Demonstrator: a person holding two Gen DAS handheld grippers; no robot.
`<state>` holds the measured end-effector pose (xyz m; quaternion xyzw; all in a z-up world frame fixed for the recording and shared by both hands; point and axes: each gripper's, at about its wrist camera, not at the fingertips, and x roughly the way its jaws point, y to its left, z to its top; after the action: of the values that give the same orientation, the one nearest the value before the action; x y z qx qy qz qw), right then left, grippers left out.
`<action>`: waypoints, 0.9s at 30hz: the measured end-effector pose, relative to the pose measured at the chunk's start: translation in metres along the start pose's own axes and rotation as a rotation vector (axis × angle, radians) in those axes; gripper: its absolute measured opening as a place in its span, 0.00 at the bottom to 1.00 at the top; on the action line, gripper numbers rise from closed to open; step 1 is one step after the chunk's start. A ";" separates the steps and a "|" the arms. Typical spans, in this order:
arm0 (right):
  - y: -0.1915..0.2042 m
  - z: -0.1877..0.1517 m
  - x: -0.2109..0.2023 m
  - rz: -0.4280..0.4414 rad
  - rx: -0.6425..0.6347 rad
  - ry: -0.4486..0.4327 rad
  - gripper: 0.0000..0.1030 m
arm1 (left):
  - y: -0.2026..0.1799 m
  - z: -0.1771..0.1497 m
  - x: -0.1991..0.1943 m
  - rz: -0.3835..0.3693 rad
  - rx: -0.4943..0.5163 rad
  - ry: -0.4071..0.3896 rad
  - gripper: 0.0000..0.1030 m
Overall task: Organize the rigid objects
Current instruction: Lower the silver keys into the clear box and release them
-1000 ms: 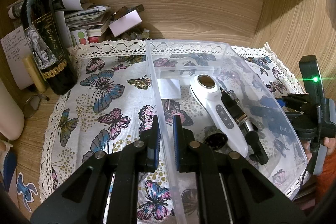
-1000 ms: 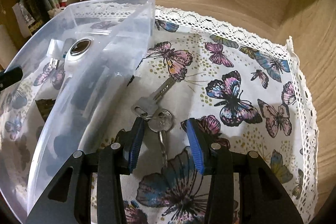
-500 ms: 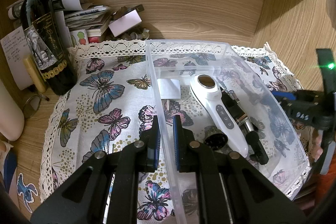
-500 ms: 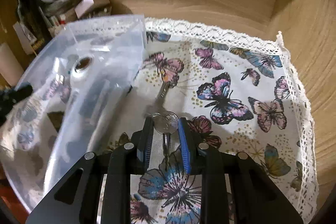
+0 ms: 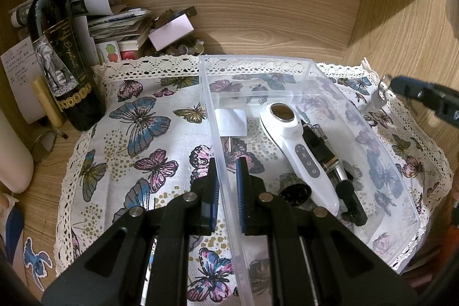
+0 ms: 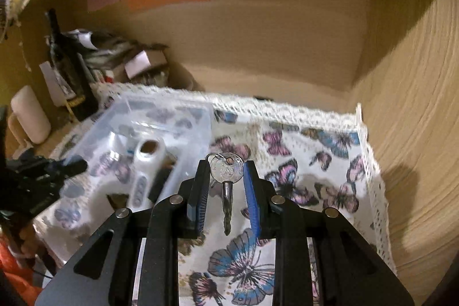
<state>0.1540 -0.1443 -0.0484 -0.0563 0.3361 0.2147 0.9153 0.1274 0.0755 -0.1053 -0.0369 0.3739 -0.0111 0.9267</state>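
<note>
My right gripper (image 6: 226, 172) is shut on a silver key (image 6: 226, 171) on a key ring and holds it in the air above the butterfly cloth, just right of the clear plastic bin (image 6: 169, 116). My left gripper (image 5: 226, 179) is shut on the bin's left wall (image 5: 221, 162). In the bin lie a white handheld device (image 5: 298, 151), a black cylindrical tool (image 5: 330, 159), a black round cap (image 5: 295, 192) and a white card (image 5: 231, 122). The right gripper (image 5: 424, 96) shows at the right edge of the left wrist view, over the bin's far right corner.
A dark wine bottle (image 5: 60, 56), stacked papers and a small box (image 5: 169, 30) crowd the back left corner. Wooden walls close the back and right. The butterfly cloth (image 5: 137, 128) with a lace edge covers the shelf. A cream cylinder (image 5: 11, 157) stands at the far left.
My right gripper closed on the key, lifted it off the cloth and rose. The left gripper stayed on the bin wall.
</note>
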 end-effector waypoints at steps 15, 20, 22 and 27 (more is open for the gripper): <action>0.054 0.024 -0.015 0.144 -0.112 -0.083 0.21 | -0.001 0.000 0.000 0.003 0.002 0.000 0.09; 0.064 0.015 0.013 0.169 -0.118 0.005 0.21 | -0.001 0.000 0.000 0.003 0.001 0.000 0.09; 0.067 0.010 0.024 0.165 -0.125 0.041 0.21 | -0.001 0.000 0.000 0.003 0.001 0.000 0.09; 0.069 0.003 0.044 0.149 -0.135 0.102 0.21 | -0.001 0.000 0.000 0.002 0.000 0.000 0.09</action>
<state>0.1559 -0.0656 -0.0710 -0.1032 0.3701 0.3013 0.8727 0.1274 0.0744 -0.1048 -0.0366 0.3740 -0.0103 0.9266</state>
